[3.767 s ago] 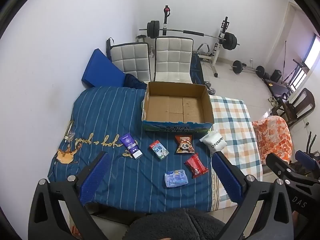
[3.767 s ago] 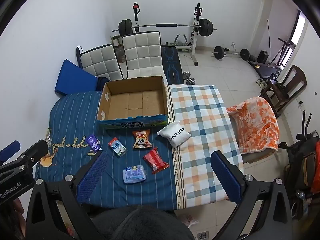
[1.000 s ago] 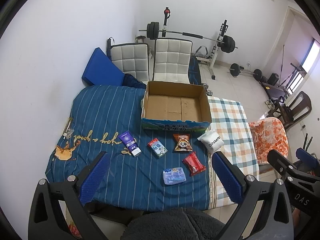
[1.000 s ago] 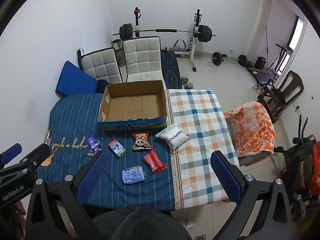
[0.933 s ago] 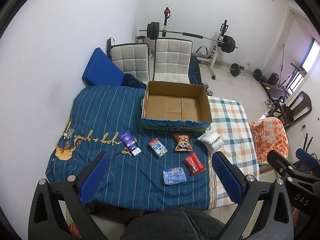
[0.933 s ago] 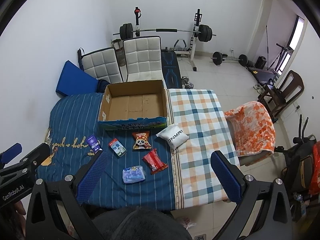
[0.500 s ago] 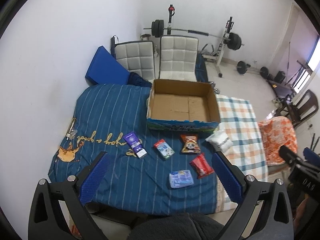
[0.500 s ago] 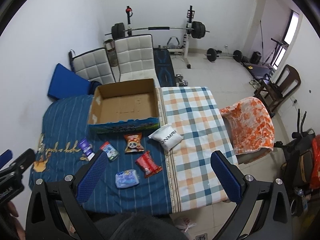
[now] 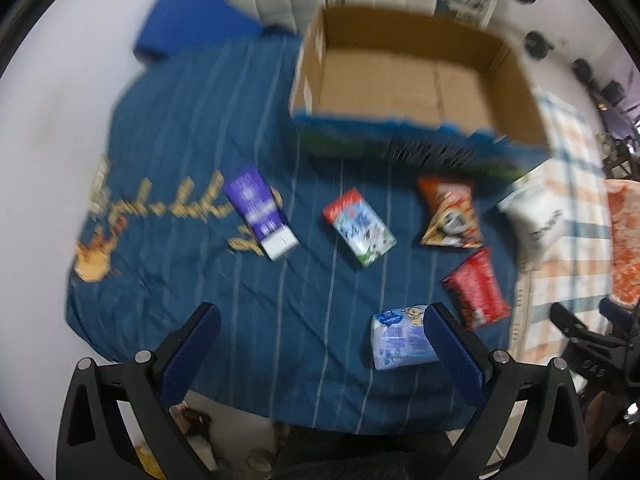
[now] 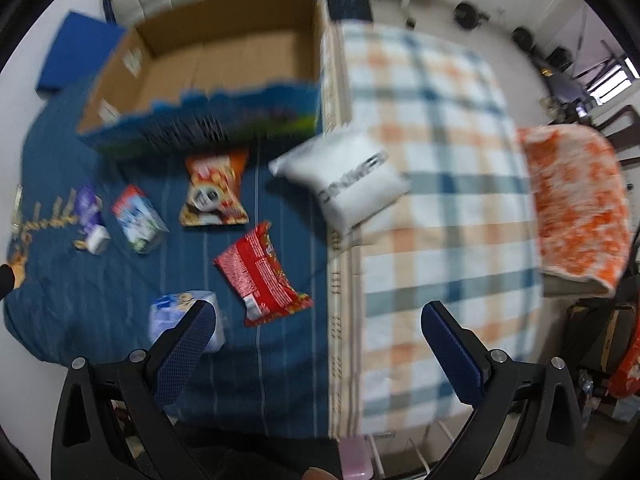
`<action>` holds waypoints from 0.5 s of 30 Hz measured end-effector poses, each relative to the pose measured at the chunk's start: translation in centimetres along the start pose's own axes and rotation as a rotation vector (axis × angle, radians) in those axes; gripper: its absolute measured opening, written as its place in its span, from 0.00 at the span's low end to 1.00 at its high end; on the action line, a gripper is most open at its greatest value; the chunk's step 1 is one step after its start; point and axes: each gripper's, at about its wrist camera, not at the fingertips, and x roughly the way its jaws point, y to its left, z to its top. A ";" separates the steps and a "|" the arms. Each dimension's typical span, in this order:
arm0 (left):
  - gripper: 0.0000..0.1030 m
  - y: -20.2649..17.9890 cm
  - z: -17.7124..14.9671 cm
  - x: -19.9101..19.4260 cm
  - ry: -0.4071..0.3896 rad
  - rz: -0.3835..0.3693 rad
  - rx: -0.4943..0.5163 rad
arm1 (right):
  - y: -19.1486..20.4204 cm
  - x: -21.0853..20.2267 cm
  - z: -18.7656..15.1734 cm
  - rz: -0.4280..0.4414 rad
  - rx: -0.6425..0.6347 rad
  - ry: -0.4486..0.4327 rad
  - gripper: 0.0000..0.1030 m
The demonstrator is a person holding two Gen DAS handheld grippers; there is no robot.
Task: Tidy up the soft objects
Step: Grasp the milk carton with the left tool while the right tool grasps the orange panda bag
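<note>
Blurred, closer cardboard box [image 9: 416, 80] and packets than before; tongs empty.

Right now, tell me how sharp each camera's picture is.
Left wrist view: motion blur smears the cardboard box and its print; the left hand-held gripper stays crisp. Right wrist view: the white pillow lettering is blurred; fisheye bends the edges.

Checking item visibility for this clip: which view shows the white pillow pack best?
The right wrist view. There the white pillow pack lies whole near the middle, straddling the blue cloth and the checked cloth, its dark lettering visible though blurred. In the left wrist view it sits small and squeezed near the right edge, lettering hardly legible.
</note>
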 end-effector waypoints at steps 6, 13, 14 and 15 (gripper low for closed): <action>1.00 -0.8 2.2 8.9 0.132 -0.012 -0.074 | 2.9 9.5 1.8 0.018 -0.044 0.121 1.00; 1.00 0.5 6.1 14.7 0.233 -0.074 -0.221 | 5.4 12.5 4.8 0.063 -0.020 0.089 1.00; 1.00 0.7 6.4 15.2 0.241 -0.090 -0.240 | 5.6 12.6 5.3 0.076 -0.009 0.087 1.00; 1.00 1.0 6.8 15.9 0.246 -0.122 -0.260 | 5.9 12.7 5.8 0.095 0.004 0.083 1.00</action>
